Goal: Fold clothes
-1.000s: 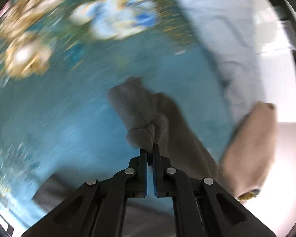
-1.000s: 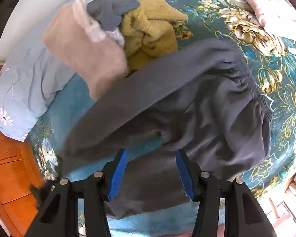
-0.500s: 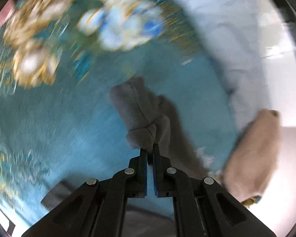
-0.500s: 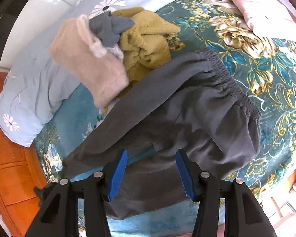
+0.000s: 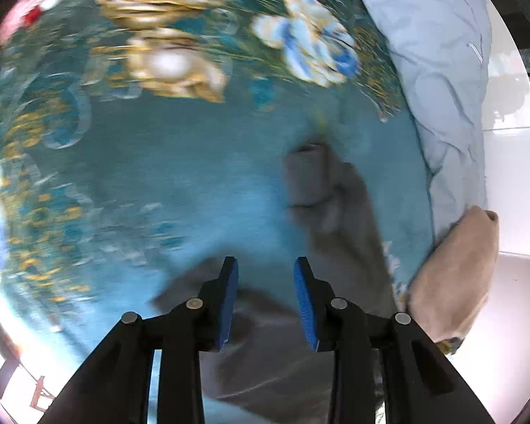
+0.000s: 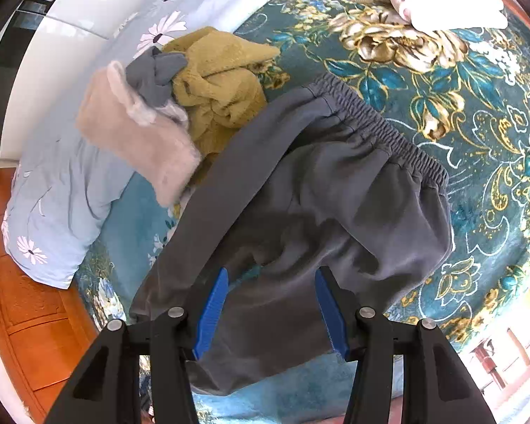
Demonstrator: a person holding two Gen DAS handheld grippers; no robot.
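Jaws of the left gripper (image 5: 265,265) have just been opening and now stand apart with nothing between them, the grey trouser cuff lying loose at one o'clock of them; jaws of the right gripper (image 6: 270,275) stand spread wide and empty over the cloth. Across the bed (image 6: 477,183), with its teal flowered cover, the grey trousers (image 6: 335,194) lie partly doubled over, waistband at twelve to two o'clock in the right view. At ten o'clock sits a heap of unfolded clothes: a mustard sweater (image 6: 222,84), a beige fuzzy garment (image 6: 137,141), a small grey piece (image 6: 155,74), against a pale blue pillow (image 6: 60,194). Risk, as judged: the released leg (image 5: 335,212) may slump or lie skewed, leaving a crooked fold, and a careless next grab could bunch both layers. Both grippers point steeply down at the bed.
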